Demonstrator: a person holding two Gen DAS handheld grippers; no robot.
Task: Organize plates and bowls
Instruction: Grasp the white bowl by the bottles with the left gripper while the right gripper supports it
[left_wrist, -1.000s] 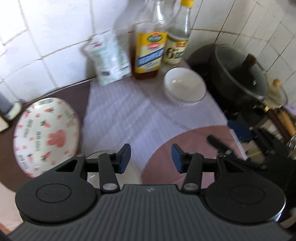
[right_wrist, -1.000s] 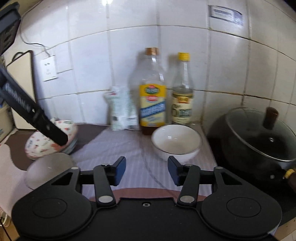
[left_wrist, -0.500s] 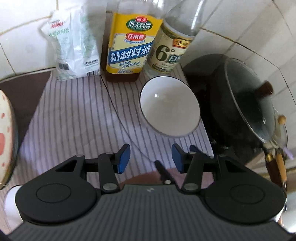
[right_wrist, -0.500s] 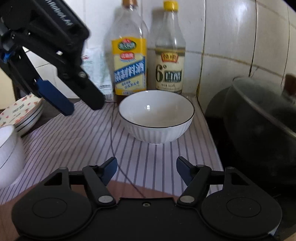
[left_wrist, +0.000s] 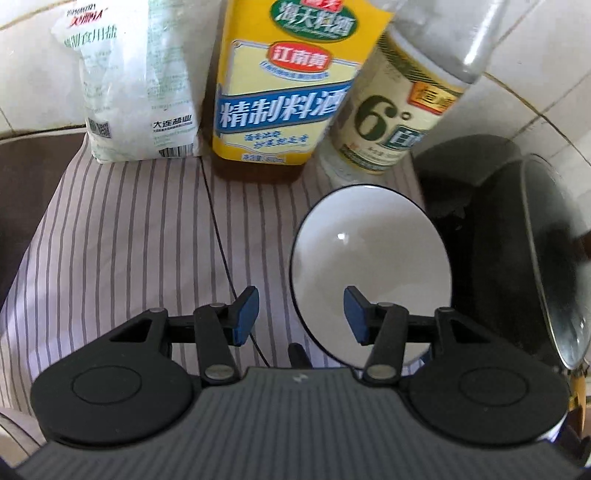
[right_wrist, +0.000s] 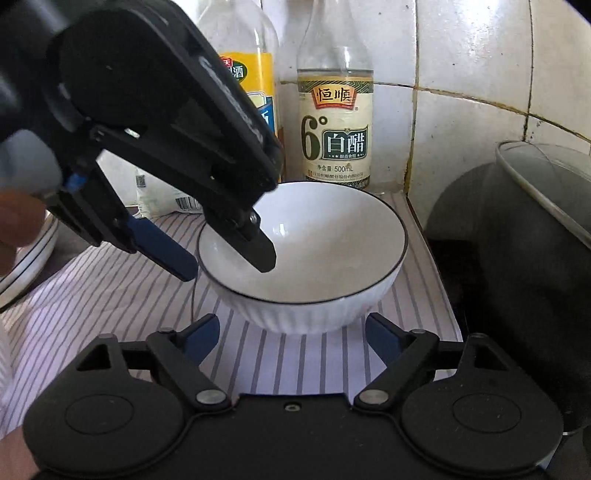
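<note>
A white ribbed bowl with a thin black rim (right_wrist: 317, 258) stands on a striped cloth (right_wrist: 110, 314); it also shows in the left wrist view (left_wrist: 373, 258). My left gripper (left_wrist: 301, 317) is open, one finger over the bowl's inside and the other outside its left rim; it also shows in the right wrist view (right_wrist: 229, 258). My right gripper (right_wrist: 291, 334) is open, low at the bowl's near side, fingers spread either side of its base. More dishes (right_wrist: 29, 258) sit at the left edge.
A yellow-labelled bottle (left_wrist: 284, 92), a vinegar bottle (right_wrist: 334, 125) and a white bag (left_wrist: 136, 92) stand against the tiled wall behind the bowl. A black pot with a glass lid (right_wrist: 524, 236) is close on the right.
Both grippers have moved in toward the white bowl. The left gripper now straddles its left rim; the right gripper has closed in on its near side and opened wider.
</note>
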